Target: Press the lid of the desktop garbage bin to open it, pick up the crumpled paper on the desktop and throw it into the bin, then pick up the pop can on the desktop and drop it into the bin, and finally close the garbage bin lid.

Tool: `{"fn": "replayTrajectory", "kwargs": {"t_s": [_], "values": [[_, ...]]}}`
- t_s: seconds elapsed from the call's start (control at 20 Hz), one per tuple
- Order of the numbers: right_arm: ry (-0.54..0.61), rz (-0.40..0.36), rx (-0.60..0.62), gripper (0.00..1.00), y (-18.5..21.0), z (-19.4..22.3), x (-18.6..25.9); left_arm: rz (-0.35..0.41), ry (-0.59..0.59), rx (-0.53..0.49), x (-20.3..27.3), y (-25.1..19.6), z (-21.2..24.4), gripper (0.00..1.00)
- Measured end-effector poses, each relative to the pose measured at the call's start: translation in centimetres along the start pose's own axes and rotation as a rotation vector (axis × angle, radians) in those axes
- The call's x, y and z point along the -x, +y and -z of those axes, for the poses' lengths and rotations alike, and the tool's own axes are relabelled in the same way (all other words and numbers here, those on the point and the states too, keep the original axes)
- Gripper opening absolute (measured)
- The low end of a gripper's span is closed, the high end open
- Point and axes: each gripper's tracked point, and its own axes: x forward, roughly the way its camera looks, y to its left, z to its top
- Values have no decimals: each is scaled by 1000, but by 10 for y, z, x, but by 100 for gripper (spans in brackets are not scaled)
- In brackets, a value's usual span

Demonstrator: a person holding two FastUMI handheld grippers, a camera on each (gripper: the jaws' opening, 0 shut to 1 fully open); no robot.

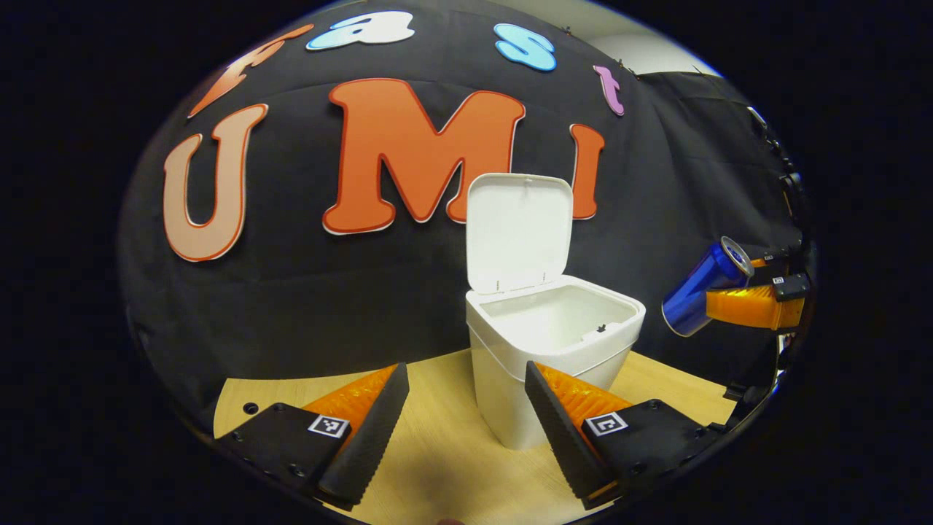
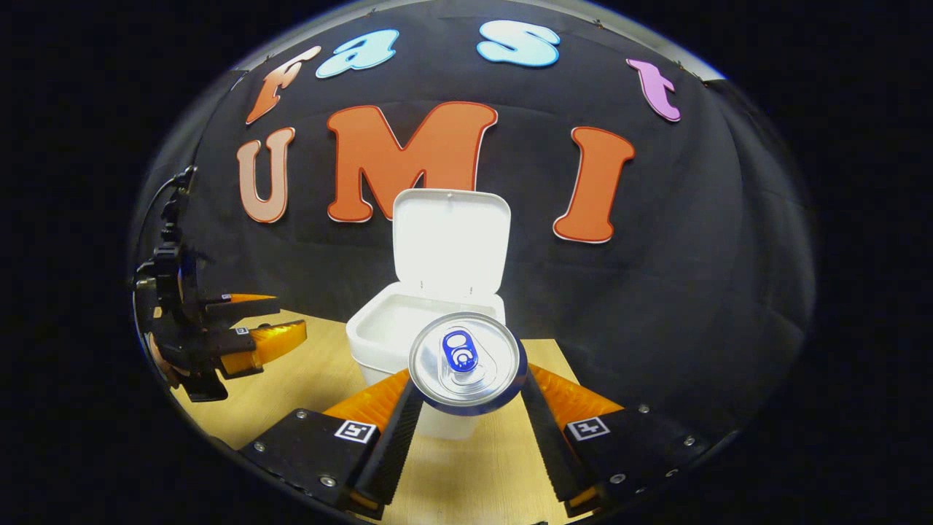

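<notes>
A white desktop bin (image 1: pixel 550 343) (image 2: pixel 379 332) stands on the wooden table with its lid (image 1: pixel 519 232) (image 2: pixel 450 240) flipped up. My right gripper (image 2: pixel 466 379) is shut on a blue pop can (image 2: pixel 467 362), whose silver top faces the camera just in front of the bin. In the left gripper view that can (image 1: pixel 703 286) hangs tilted in the air to the right of the bin, held by the right gripper (image 1: pixel 718 305). My left gripper (image 1: pixel 466 379) stands open and empty before the bin; it also appears at the left of the right gripper view (image 2: pixel 273 321).
The light wooden table (image 1: pixel 437 452) (image 2: pixel 321 364) ends close behind the bin, against the black cloth wall. Its right edge lies a little past the bin.
</notes>
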Motion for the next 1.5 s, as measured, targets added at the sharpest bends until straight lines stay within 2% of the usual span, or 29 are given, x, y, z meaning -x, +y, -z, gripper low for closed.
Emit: {"fn": "replayTrajectory", "kwargs": {"t_s": [0.05,0.1,0.55,0.8,0.95,1.15,1.35,1.4,1.45,1.5], "values": [[-9,-6,10,75,2,-6,-6,-16,-2,7,5,7,0,100],[-18,-11,19,80,3,-11,-11,-34,-2,12,10,14,2,100],[-66,-57,61,80,10,-45,-61,-183,2,46,48,63,12,100],[-38,-83,74,80,11,-37,-86,-272,1,66,72,77,18,100],[-22,-95,97,80,13,-31,-97,-339,9,38,84,82,23,100],[2,-128,94,80,13,-21,-109,-393,22,12,106,76,32,100],[38,-156,96,80,11,-9,-118,-451,43,31,122,68,45,100],[45,-170,97,75,11,-7,-119,-464,49,36,127,67,48,100],[50,-184,99,81,12,-6,-119,-477,55,45,131,65,52,100],[48,-190,104,81,12,-6,-119,-483,60,52,132,63,55,100]]}}
